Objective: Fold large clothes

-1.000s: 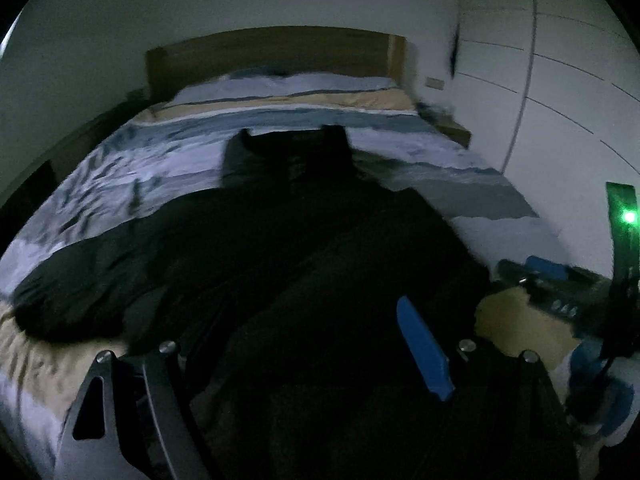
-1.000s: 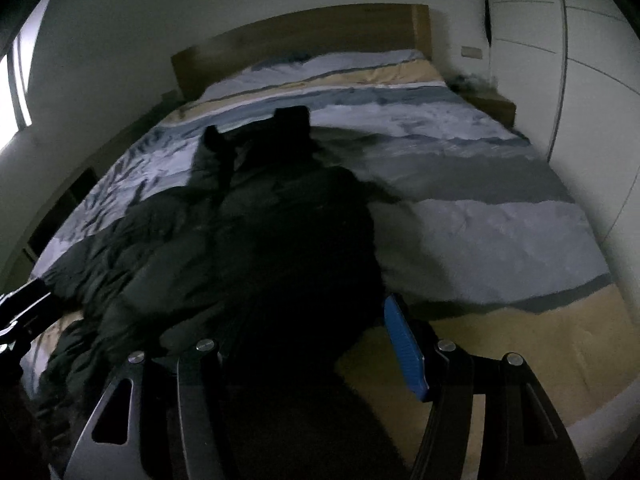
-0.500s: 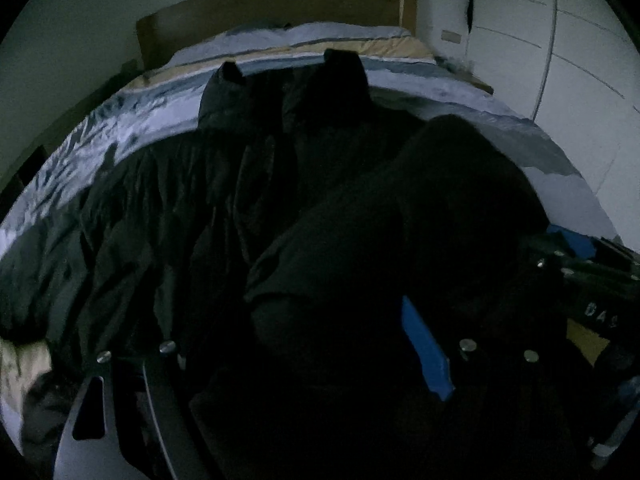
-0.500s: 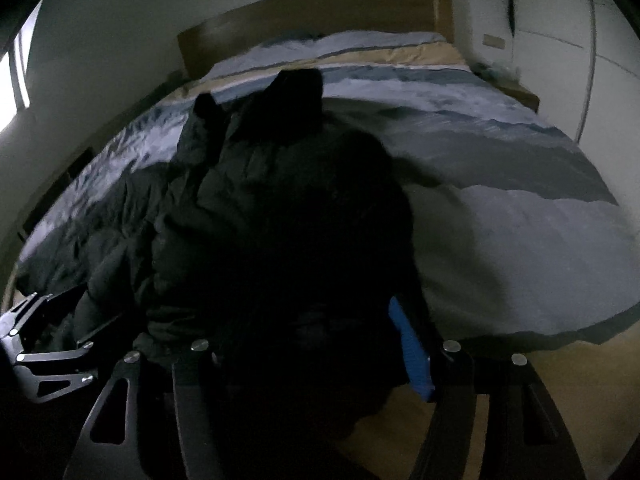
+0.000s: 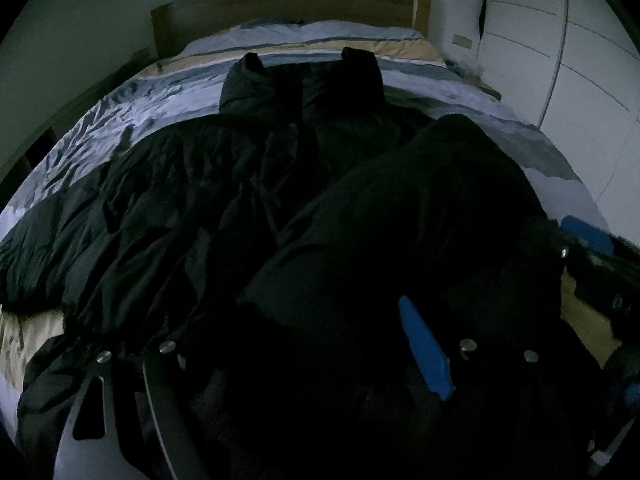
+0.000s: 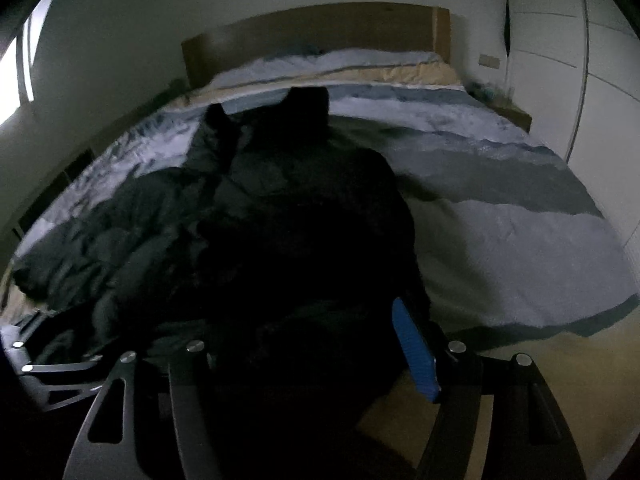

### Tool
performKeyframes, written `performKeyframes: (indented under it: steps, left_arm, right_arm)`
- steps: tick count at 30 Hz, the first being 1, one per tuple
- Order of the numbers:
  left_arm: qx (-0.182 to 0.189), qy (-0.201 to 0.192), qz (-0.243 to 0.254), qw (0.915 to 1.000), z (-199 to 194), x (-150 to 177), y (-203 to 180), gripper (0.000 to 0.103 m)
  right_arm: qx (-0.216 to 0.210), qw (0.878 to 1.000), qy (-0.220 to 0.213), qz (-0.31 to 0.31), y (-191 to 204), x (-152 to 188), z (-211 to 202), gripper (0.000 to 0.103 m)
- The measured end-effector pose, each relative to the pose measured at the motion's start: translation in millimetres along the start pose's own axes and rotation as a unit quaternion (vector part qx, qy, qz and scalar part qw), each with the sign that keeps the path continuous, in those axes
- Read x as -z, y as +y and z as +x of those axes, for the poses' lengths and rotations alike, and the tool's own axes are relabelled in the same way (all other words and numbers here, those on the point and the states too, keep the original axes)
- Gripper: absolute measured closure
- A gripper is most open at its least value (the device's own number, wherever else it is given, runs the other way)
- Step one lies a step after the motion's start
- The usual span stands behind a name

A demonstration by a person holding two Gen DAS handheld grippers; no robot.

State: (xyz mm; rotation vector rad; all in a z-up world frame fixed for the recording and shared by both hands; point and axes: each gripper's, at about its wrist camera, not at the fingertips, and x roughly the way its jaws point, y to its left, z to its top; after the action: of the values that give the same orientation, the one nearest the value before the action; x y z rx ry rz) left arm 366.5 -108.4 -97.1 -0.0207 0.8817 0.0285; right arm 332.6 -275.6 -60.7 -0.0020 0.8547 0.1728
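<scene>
my black puffy coat (image 5: 240, 208) lies on the bed's (image 6: 520, 248) grey, pale blue and tan stripes; brown headboard (image 5: 288, 8), white wardrobe (image 5: 580, 60).

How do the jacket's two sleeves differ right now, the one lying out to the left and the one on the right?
The left sleeve lies spread out sideways on the bed cover, reaching toward the bed's left edge. The right sleeve is folded in over the jacket's body, bulging above it. Both are dark and puffy.
</scene>
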Motion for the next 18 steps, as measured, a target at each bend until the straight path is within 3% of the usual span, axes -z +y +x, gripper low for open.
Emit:
performKeyframes:
  steps: [4,9,18]
  left_arm:
    - [-0.003,-0.005,0.002,1.0000,-17,7,3,0.020]
    - [-0.004,-0.016,-0.004,0.9999,-47,14,17,0.020]
    - [-0.011,-0.056,-0.024,0.9981,-126,23,55,0.020]
  right_arm:
    - [0.020,0.999,0.036,-0.011,9,13,8,0.035]
    - [0.025,0.999,0.047,0.010,11,16,-4,0.035]
    - [0.020,0.999,0.046,0.008,49,33,-68,0.035]
